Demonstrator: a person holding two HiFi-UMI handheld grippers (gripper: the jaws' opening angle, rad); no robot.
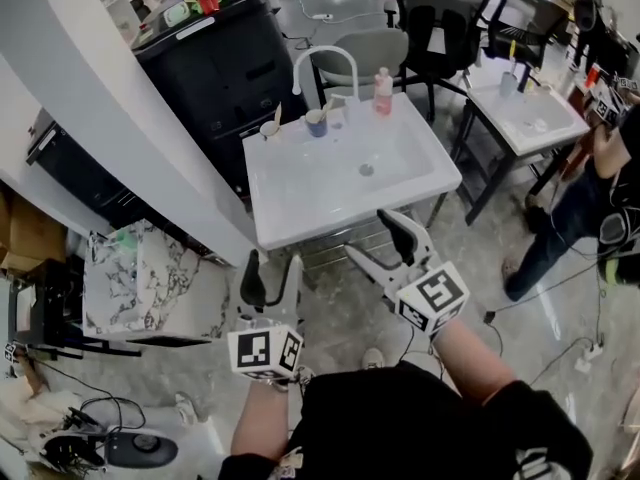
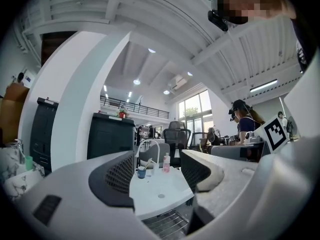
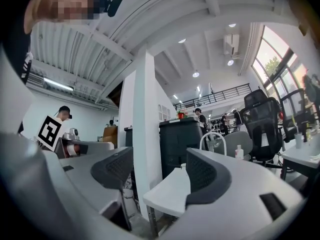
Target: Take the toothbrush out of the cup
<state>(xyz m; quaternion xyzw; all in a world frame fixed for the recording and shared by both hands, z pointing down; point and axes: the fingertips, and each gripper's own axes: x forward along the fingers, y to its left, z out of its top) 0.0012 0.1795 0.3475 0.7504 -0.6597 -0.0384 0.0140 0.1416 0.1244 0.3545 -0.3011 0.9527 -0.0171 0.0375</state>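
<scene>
A blue cup (image 1: 316, 123) with a toothbrush (image 1: 325, 109) leaning in it stands at the back rim of the white sink (image 1: 300, 213), next to the faucet (image 1: 325, 60). A pale cup (image 1: 270, 129) holding another brush stands left of it, and a pink bottle (image 1: 383, 90) to the right. My left gripper (image 1: 272, 280) is open and empty, in front of the sink's near edge. My right gripper (image 1: 385, 248) is open and empty too, just short of that edge. In the left gripper view the blue cup (image 2: 142, 173) shows far off between the jaws.
A black cabinet (image 1: 215, 58) stands behind the sink to the left, and a white wall (image 1: 110, 118) runs along the left. An office chair (image 1: 432, 18) and a second sink table (image 1: 525, 113) stand at the right, with a person (image 1: 590, 198) beside them. A marbled block (image 1: 130, 283) lies lower left.
</scene>
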